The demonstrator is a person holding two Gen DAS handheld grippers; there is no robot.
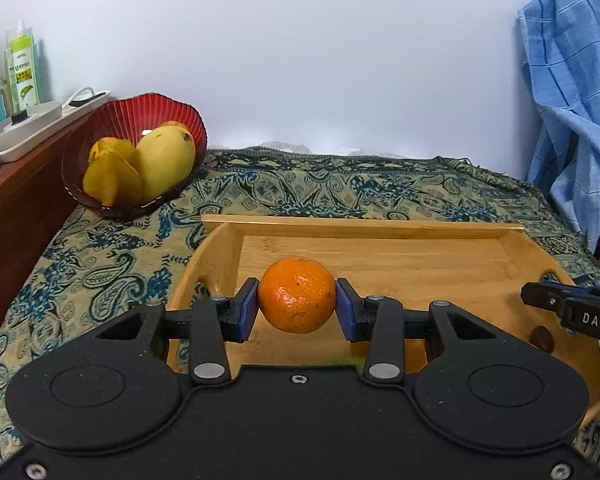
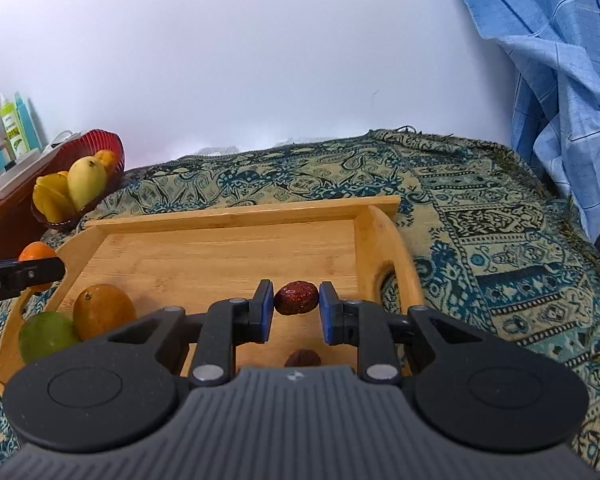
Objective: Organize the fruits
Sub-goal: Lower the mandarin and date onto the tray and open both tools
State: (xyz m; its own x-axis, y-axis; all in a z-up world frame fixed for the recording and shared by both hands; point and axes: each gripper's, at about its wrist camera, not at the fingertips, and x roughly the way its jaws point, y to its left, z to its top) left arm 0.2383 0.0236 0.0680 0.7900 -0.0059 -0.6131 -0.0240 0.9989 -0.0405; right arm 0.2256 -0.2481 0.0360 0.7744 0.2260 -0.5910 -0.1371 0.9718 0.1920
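My left gripper (image 1: 297, 307) is shut on an orange tangerine (image 1: 297, 295) and holds it over the left end of a wooden tray (image 1: 380, 227). My right gripper (image 2: 296, 307) is shut on a dark red date (image 2: 296, 298) above the tray's right part (image 2: 236, 216). A second date (image 2: 303, 359) lies on the tray just under it. An orange mango (image 2: 104, 310) and a green fruit (image 2: 48, 336) lie at the tray's near left. A red bowl (image 1: 148, 109) at the back left holds a yellow mango (image 1: 164, 160), a starfruit (image 1: 110, 178) and an orange fruit.
A patterned cloth (image 2: 500, 240) covers the table. A wooden ledge on the left carries a white power strip (image 1: 28, 128) and bottles (image 1: 24, 68). A blue checked cloth (image 1: 572, 100) hangs at the right. The right gripper's finger (image 1: 572, 312) shows in the left wrist view.
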